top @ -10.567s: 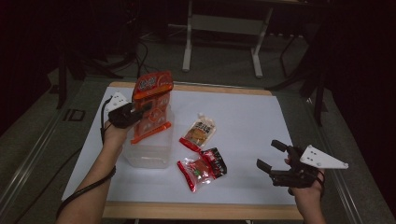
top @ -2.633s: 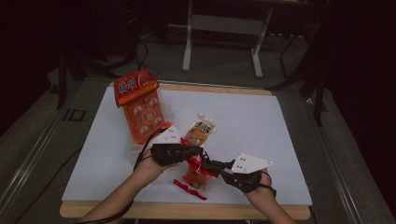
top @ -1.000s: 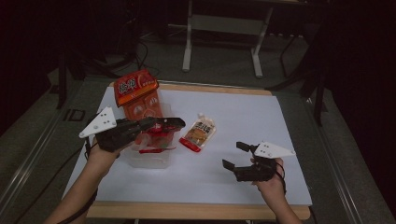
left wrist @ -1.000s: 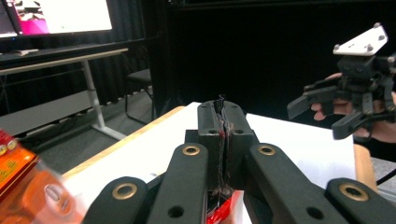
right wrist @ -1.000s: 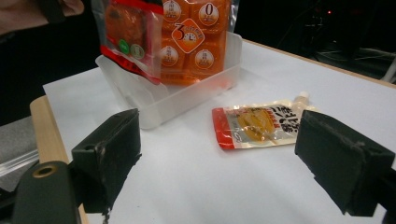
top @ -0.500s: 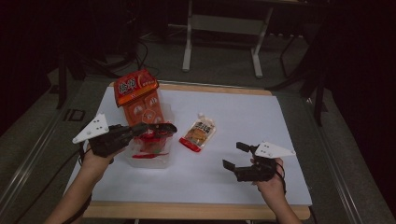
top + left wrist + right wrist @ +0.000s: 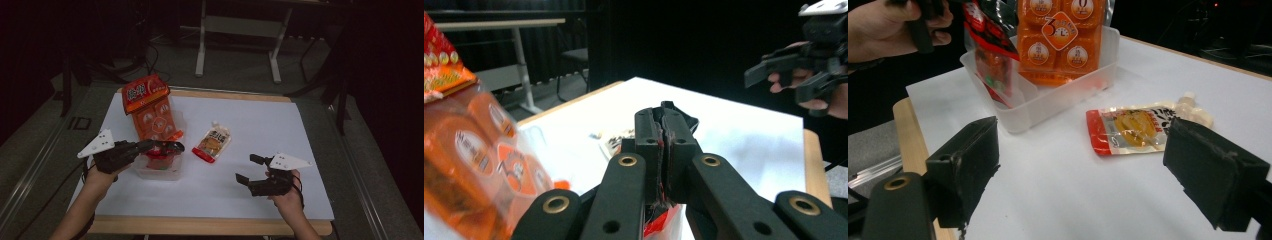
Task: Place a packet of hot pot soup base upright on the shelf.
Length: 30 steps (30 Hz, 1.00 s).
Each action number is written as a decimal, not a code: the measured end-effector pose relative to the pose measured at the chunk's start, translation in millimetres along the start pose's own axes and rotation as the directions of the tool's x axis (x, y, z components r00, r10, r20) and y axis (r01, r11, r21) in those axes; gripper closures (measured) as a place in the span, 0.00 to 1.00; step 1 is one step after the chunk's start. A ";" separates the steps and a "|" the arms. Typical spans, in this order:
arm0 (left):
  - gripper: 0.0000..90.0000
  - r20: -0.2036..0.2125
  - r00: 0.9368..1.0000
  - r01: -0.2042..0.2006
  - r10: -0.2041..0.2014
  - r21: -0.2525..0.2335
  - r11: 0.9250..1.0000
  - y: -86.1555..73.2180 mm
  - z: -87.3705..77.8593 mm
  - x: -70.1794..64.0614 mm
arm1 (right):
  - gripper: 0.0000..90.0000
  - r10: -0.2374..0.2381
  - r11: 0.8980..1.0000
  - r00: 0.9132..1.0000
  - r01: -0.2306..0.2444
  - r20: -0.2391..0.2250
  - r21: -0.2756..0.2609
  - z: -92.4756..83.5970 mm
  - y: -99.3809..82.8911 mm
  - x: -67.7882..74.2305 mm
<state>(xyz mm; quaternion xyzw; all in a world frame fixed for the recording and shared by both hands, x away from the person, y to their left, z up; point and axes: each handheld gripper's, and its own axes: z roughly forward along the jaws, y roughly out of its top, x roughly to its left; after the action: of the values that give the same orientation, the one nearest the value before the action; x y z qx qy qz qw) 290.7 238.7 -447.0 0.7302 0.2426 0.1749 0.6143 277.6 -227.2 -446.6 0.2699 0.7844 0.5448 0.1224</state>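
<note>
High view: a tall orange snack pack (image 7: 152, 112) stands at the far end of the clear bin (image 7: 159, 170), and a spouted pouch (image 7: 212, 142) lies just beside it. The left gripper (image 7: 172, 147) pinches a red packet (image 7: 161, 152), hanging into the bin. The right gripper (image 7: 250, 169) hovers wide open, holding nothing, well apart.

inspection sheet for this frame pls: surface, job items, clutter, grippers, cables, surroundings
Surface: white table top with a wooden edge, well lit.
Job's things: clear plastic bin at the left; big orange snack bag standing in it; red packet hanging into the bin; yellow pouch lying flat on the table right of the bin.
Clutter: nothing seen.
Grippers: left gripper above the bin, shut on the red packet's top edge; right gripper open, holding nothing, low over the table's right part.
Cables: one dark cable trailing from the left gripper off the table's left side.
Surroundings: dark room, grey floor, legs of another table behind.
</note>
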 end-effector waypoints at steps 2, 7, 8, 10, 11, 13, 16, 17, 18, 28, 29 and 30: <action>0.98 -0.003 1.000 0.006 -0.006 0.006 1.000 -4.5 -0.4 0.8 | 0.16 0.000 1.000 1.000 0.000 -0.001 0.005 0.3 -0.3 0.2; 0.97 -0.018 1.000 0.008 -0.008 0.018 1.000 -13.9 -7.0 2.1 | 0.16 0.000 1.000 1.000 0.000 -0.001 0.002 -0.5 -0.6 -0.6; 0.97 -0.019 1.000 0.008 -0.008 0.019 1.000 -15.2 -8.5 2.6 | 0.16 0.000 1.000 1.000 0.000 -0.001 0.002 -0.7 -0.6 -0.7; 0.97 -0.026 1.000 0.015 -0.014 0.019 1.000 -19.0 -13.1 4.6 | 0.16 0.000 1.000 1.000 0.000 -0.001 0.003 -0.9 -0.7 -0.9; 0.97 -0.028 0.999 0.017 -0.016 0.019 1.000 -20.4 -14.5 5.3 | 0.17 0.002 1.000 1.000 -0.002 -0.004 0.004 -1.0 -0.6 -1.3; 0.97 -0.018 0.999 0.035 -0.034 0.027 0.999 -25.5 -17.8 7.6 | 0.18 0.011 1.000 1.000 -0.011 -0.018 0.003 -0.9 -0.5 -2.7; 0.96 -0.025 0.999 0.040 -0.039 0.033 0.999 -32.6 -21.0 7.6 | 0.18 0.016 1.000 1.000 -0.016 -0.020 0.001 -0.9 -0.3 -3.5; 0.96 -0.029 0.998 0.052 -0.051 0.025 0.998 -34.3 -23.5 7.9 | 0.18 0.015 1.000 1.000 -0.015 -0.020 0.001 -0.9 -0.3 -3.5; 0.96 -0.031 0.998 0.050 -0.049 0.026 0.998 -35.2 -24.7 8.0 | 0.18 0.013 1.000 1.000 -0.013 -0.018 0.002 -0.9 -0.2 -3.4; 0.88 -0.032 0.999 0.011 -0.009 0.052 0.999 -32.3 -27.3 0.4 | 0.18 0.006 1.000 1.000 -0.005 -0.017 0.011 1.4 -0.5 -3.5; 0.87 -0.035 0.999 0.009 -0.007 0.057 0.998 -31.4 -26.6 -0.3 | 0.18 0.006 1.000 1.000 -0.006 -0.018 0.010 1.5 -0.5 -3.5; 0.87 -0.033 0.999 0.010 -0.008 0.056 0.998 -31.0 -26.1 -0.5 | 0.18 0.005 1.000 1.000 -0.005 -0.019 0.011 1.6 -0.6 -3.5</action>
<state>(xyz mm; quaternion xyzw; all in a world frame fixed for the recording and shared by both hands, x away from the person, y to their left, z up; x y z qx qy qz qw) 271.5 263.6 -472.6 0.7432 0.2608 0.1771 0.5902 281.2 -228.0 -448.1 0.2675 0.7877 0.5435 0.1120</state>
